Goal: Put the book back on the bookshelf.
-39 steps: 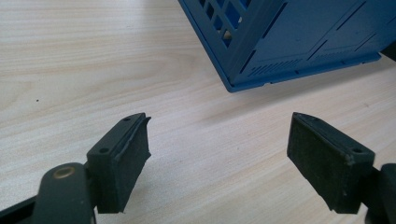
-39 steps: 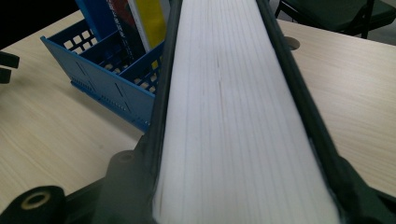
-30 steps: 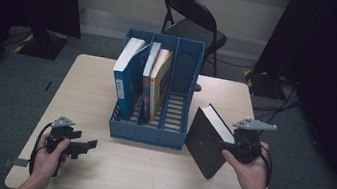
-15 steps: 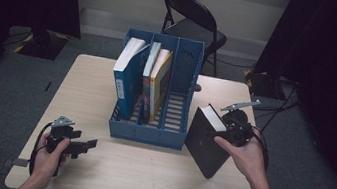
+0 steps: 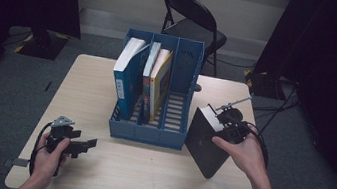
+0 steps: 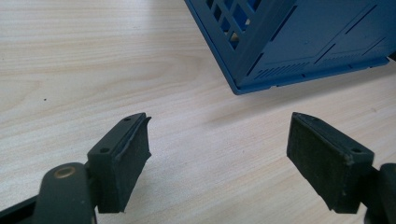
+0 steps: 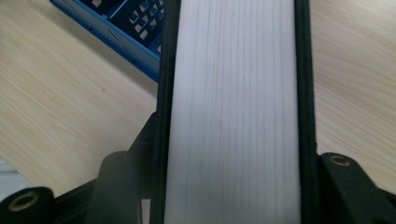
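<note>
A thick black book (image 5: 205, 145) stands tilted on the table (image 5: 154, 178), just right of a blue file holder (image 5: 148, 134). My right gripper (image 5: 225, 125) comes over the book's top edge with the book between its jaws. In the right gripper view its white page block (image 7: 233, 93) runs up between both fingers (image 7: 348, 186), and the black covers touch them. These jaws have just been opening a little, with the book still between them. My left gripper (image 5: 91, 142) rests open near the table's front left, with bare wood between its pads (image 6: 123, 158).
The holder has three slots: a blue book (image 5: 126, 75) in the left one, a yellow book (image 5: 160, 73) in the middle one, nothing in the right one. Its corner (image 6: 299, 42) lies ahead of my left gripper. A black folding chair (image 5: 192, 22) stands behind the table.
My right hand has shifted left and slightly up, and its gripper has rolled over onto the top edge of the black book. The book and my left hand have stayed in place.
</note>
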### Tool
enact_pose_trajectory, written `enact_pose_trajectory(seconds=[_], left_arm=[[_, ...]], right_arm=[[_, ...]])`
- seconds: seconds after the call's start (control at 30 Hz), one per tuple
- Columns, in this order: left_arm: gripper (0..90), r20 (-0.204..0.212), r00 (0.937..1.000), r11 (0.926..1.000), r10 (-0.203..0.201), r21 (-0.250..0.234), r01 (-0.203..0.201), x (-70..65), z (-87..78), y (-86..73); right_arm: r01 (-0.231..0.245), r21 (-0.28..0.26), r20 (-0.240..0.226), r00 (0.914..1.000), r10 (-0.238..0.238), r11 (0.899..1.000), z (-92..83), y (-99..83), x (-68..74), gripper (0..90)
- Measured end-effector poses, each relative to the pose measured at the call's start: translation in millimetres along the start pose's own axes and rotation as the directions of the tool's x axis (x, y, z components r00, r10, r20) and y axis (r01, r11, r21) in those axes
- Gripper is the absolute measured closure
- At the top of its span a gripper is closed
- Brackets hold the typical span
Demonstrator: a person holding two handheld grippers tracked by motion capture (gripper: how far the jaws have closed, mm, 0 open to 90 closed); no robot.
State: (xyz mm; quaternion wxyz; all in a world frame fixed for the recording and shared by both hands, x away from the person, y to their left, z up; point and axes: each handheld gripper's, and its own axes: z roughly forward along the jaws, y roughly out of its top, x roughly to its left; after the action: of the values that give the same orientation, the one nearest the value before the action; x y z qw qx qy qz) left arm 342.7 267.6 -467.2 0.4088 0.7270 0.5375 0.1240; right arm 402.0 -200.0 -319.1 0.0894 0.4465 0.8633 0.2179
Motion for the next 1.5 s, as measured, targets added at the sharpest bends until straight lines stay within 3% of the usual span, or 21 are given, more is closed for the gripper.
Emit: enact_pose_trajectory(seconds=[0.27, 0.37, 0.5, 0.77, 1.17, 1.5], left_arm=[[20.9, 0.002, 1.0000, 1.0000, -0.002, -0.005, 0.002, 0.3, -0.1, -0.4], [20.9, 0.003, 1.0000, 1.0000, 0.000, -0.002, 0.000, 0.8, -0.4, -0.6], [20.9, 0.003, 1.0000, 1.0000, -0.004, 0.004, 0.004, 0.7, 0.4, -0.8], [21.0, 0.006, 1.0000, 1.0000, -0.004, 0.009, 0.004, 0.9, 1.0, -0.4], [20.9, 0.008, 0.9999, 0.9999, -0.007, 0.011, 0.006, 1.7, 0.6, -0.8], [20.9, 0.002, 0.9999, 0.9998, -0.014, 0.017, 0.014, 3.1, 2.2, -1.0]], right_arm=[[0.015, 0.025, 0.000, 0.9999, -0.015, 1.000, 1.0, 1.6, 2.3, 46.1], [0.013, 0.040, 0.047, 0.9988, -0.015, 0.999, 0.5, 3.1, 2.9, 52.0], [-0.007, 0.049, 0.041, 0.9991, 0.005, 0.999, 0.6, 4.4, 0.7, 52.9], [0.005, 0.089, 0.046, 0.9989, -0.009, 0.996, 3.7, 10.5, 1.3, 51.7], [0.018, 0.184, 0.047, 0.9985, -0.027, 0.983, 8.5, 17.9, 3.8, 52.0], [0.001, 0.181, 0.053, 0.9986, -0.011, 0.984, 7.6, 17.8, 4.5, 53.3]])
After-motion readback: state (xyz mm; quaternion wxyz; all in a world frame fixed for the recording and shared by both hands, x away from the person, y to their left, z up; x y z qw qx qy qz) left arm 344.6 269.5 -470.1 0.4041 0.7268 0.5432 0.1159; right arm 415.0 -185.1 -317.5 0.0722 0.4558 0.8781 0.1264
